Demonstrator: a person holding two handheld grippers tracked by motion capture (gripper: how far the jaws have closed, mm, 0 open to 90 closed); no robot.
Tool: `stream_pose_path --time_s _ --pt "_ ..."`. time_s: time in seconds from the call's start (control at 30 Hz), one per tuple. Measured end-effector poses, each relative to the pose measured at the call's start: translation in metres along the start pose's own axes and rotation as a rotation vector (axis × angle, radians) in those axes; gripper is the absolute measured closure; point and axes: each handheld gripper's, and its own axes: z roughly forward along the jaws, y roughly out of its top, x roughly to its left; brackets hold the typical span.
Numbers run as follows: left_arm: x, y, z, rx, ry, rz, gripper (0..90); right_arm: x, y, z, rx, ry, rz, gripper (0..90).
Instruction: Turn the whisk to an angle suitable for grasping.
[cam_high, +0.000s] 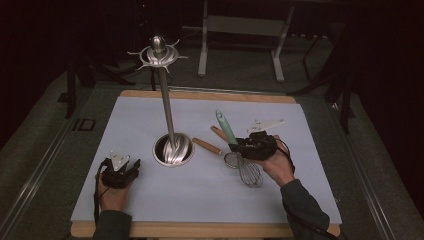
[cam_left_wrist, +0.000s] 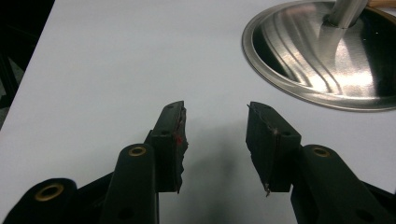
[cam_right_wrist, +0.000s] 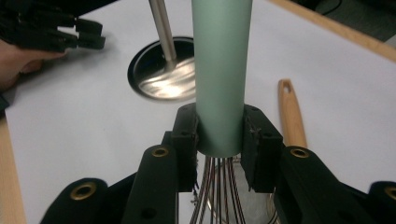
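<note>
A whisk with a pale green handle and wire loops is tilted at the right of the mat, handle pointing up and away. My right gripper is shut on the lower end of that handle, just above the wires; its jaws press both sides. My left gripper rests low on the mat at the left, open, with nothing between its jaws. A steel utensil stand with a tall pole and hooked crown is between the two grippers.
A small strainer with a wooden handle lies on the mat beside the whisk, and a second wooden handle lies behind it. The stand's round base is just ahead and right of the left jaws. The mat covers a wooden board.
</note>
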Motion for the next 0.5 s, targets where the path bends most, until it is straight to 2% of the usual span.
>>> stream_pose_path --time_s 0.3,0.5 --pt "0.0 0.0 0.0 0.002 -0.001 0.0 58.4 0.004 0.009 -0.004 -0.044 -0.016 -0.025 68.9" --pt "0.001 0.0 -0.001 -0.008 -0.005 -0.008 58.7 0.011 0.014 -0.006 -0.102 -0.017 -0.049 68.9"
